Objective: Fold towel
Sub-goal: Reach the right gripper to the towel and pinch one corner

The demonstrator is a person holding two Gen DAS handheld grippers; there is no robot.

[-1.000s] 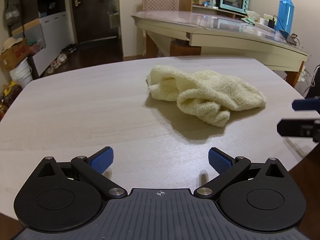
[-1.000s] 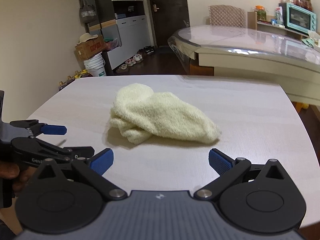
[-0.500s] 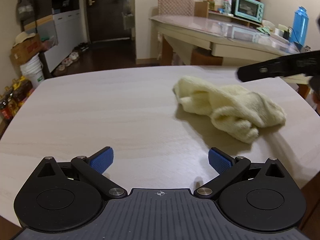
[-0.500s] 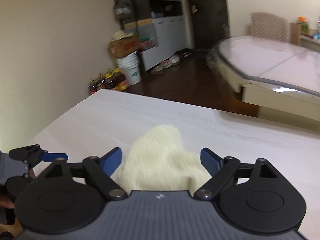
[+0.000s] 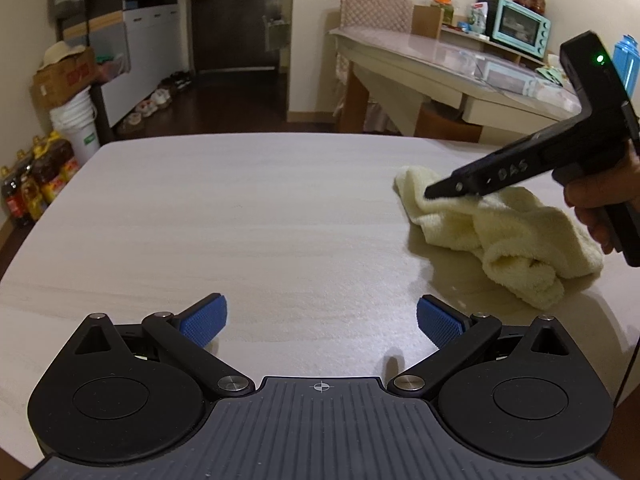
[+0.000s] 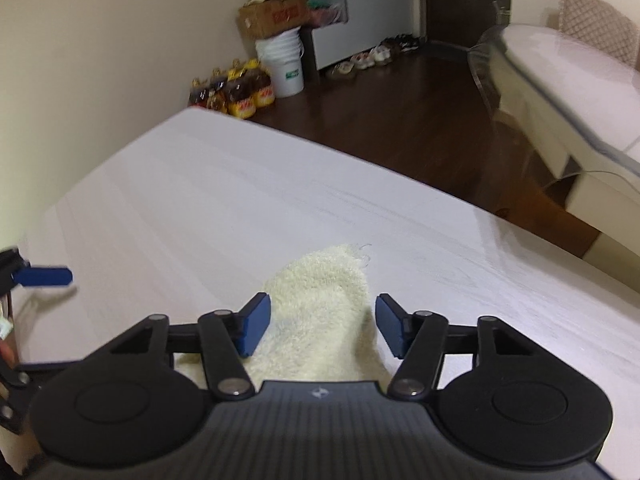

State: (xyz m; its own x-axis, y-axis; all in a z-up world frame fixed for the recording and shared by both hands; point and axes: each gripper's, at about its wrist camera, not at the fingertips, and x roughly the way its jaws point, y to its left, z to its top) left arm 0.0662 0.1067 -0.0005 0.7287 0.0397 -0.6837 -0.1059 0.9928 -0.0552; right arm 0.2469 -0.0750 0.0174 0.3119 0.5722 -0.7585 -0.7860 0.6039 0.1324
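A crumpled cream towel (image 5: pixel 520 224) lies on the pale wooden table (image 5: pixel 240 220), toward its right side in the left wrist view. My right gripper (image 6: pixel 322 326) points down at the towel's far corner (image 6: pixel 324 280). Its jaws are closing with that corner between the blue pads, and the cloth does not look squeezed. In the left wrist view a hand holds the right gripper (image 5: pixel 430 192), its tip on the towel's left end. My left gripper (image 5: pixel 322 320) stands open over bare table, well left of the towel. One of its blue fingers (image 6: pixel 40 277) shows at the left edge of the right wrist view.
Behind stands a glass-topped table (image 5: pixel 420 68) with a teal toaster oven (image 5: pixel 520 32) and a blue bottle (image 5: pixel 628 60). On the floor at the left are a white bucket (image 5: pixel 76 124), several bottles (image 5: pixel 36 176) and a cardboard box (image 5: pixel 64 80).
My right gripper has swung in over the towel and come down at its corner, and its jaws have narrowed around the cloth. My left gripper has drifted left, away from the towel.
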